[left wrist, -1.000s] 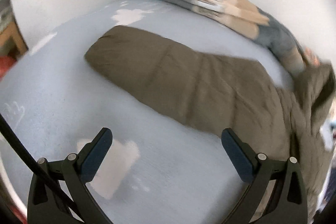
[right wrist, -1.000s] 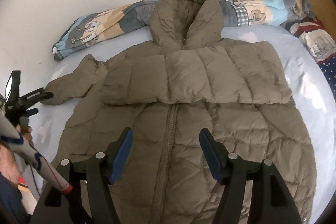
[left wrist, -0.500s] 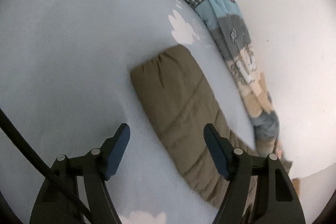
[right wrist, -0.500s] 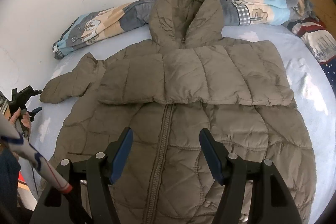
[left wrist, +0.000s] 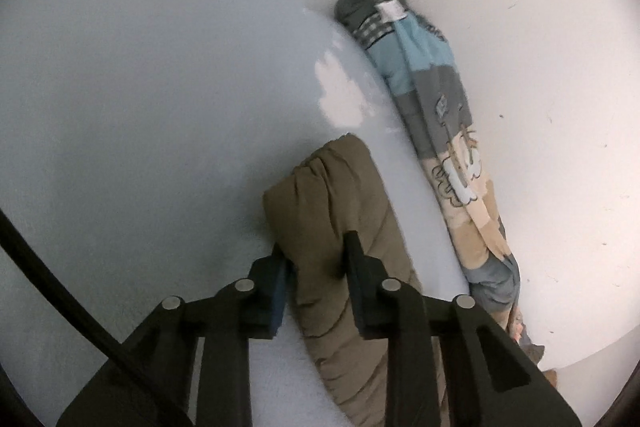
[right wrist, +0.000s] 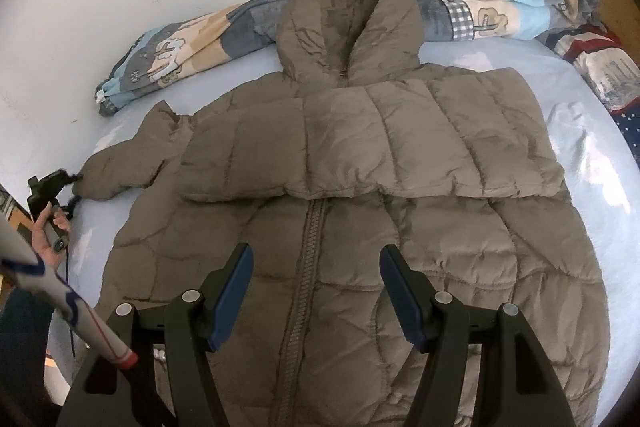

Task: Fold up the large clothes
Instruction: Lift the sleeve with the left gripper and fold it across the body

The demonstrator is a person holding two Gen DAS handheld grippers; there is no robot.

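With one sleeve already folded across the coat (right wrist: 360, 227), the left gripper (left wrist: 316, 263) pinches the other sleeve (left wrist: 336, 211); the right gripper (right wrist: 316, 291) hovers spread above the zip.

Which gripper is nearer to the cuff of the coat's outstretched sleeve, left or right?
Left. The left gripper is shut on the sleeve just behind its cuff. The right gripper hovers open over the coat's zipped front, well away from that cuff.
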